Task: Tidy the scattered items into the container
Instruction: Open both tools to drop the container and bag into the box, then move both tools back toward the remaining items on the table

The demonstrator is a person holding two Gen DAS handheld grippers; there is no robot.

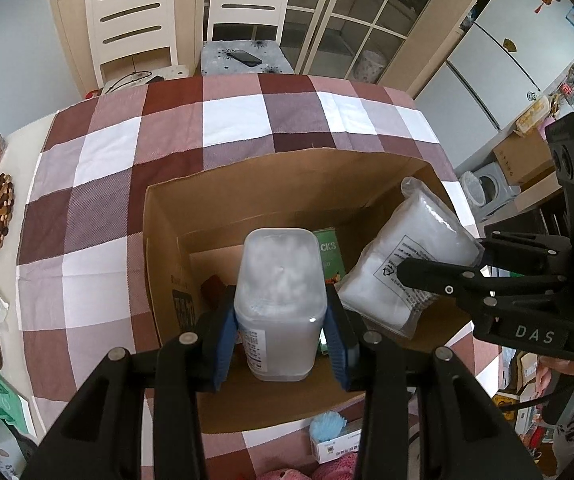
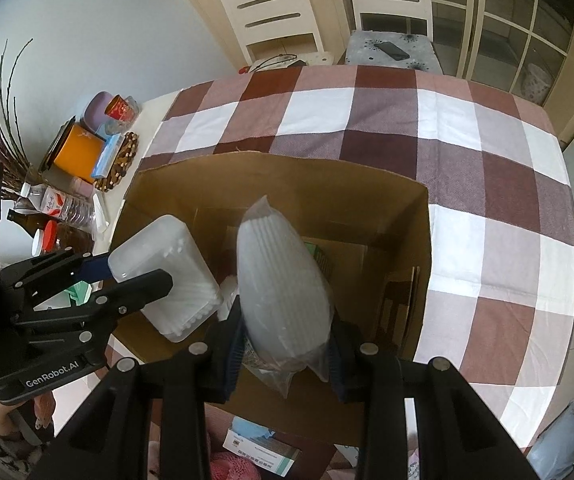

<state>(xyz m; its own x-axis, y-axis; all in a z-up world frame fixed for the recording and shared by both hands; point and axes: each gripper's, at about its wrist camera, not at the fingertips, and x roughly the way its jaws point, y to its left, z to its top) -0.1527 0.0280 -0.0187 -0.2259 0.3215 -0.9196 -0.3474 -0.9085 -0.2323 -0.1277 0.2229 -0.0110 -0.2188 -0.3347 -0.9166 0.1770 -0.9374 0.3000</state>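
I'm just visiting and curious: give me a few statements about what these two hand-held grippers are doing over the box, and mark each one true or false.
1. The left hand-held gripper is clamped on a translucent plastic tub. True.
2. The right hand-held gripper is empty. False: it grips a clear bag of white pads.
3. Both items are held over the open cardboard box. True.
4. The box has nothing in it. False: a green packet lies at the bottom.
5. The tablecloth is plain blue. False: it is checked in brown, mauve and white.
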